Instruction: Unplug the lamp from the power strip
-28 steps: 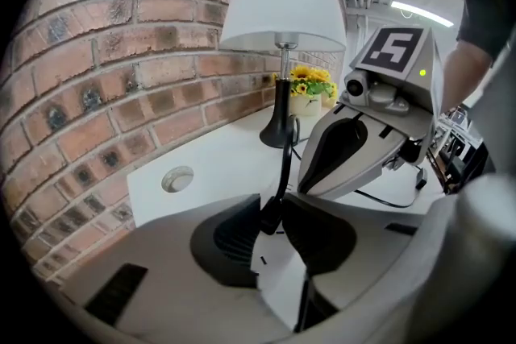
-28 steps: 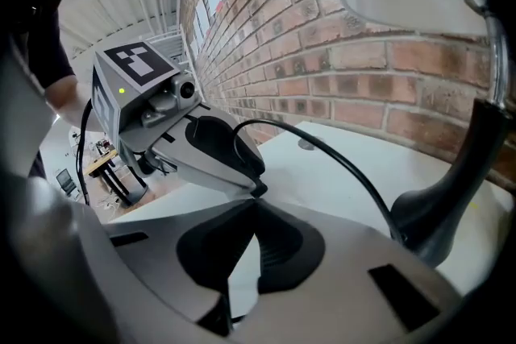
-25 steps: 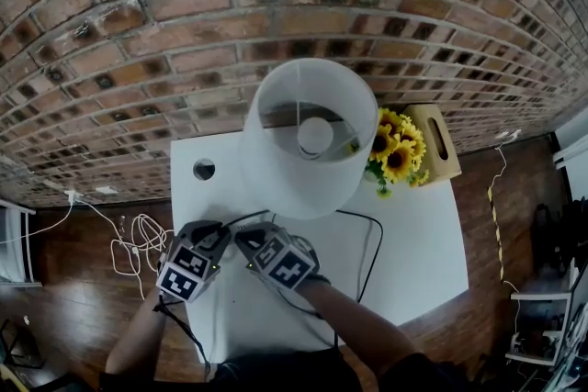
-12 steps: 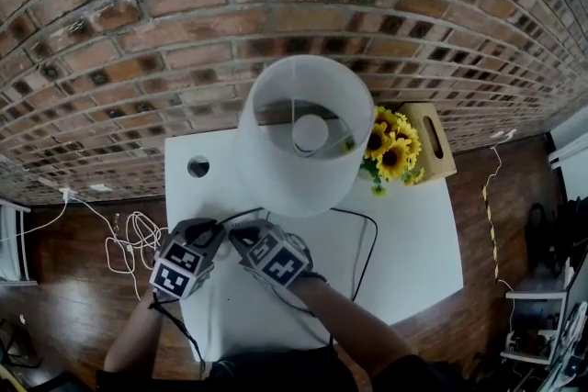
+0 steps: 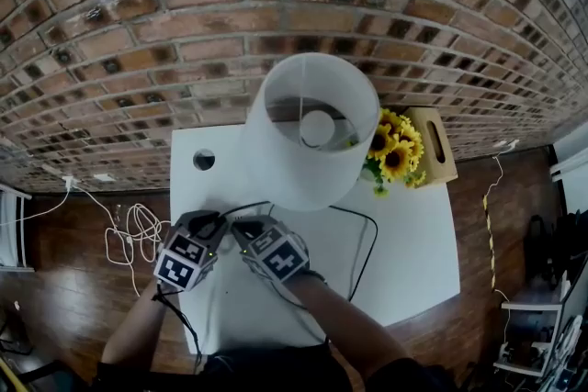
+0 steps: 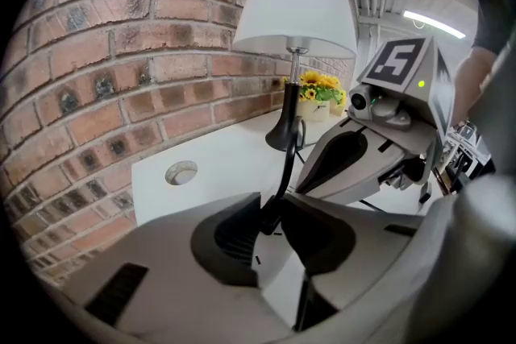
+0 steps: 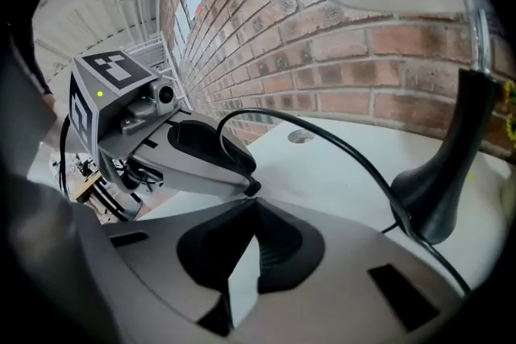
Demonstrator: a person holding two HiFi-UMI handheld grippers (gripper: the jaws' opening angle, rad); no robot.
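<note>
Left gripper [image 6: 270,223] jaws clamped on the near end of the black cord [image 6: 284,165], just closed a touch tighter. The right gripper [image 7: 246,201] jaws meet at the tips, nothing made out between them, tips just beside the left's. Lamp [image 5: 312,128] stands upright at frame centre in head view, at the back of the white table [image 5: 413,243] by the brick wall [image 5: 184,41]. Head view only: sunflowers [image 5: 395,150] and wooden box [image 5: 437,142] right of the shade, round hole [image 5: 203,160] at the tabletop's upper left, white cables [image 5: 133,239] on the floor at left. Gripper views only: the lamp's black base [image 7: 447,173], covered by the shade from above, with the cord running to it. Only markings: black-and-white square markers on each cube [image 6: 401,60], with a green light [image 6: 421,83] lit beside them.
</note>
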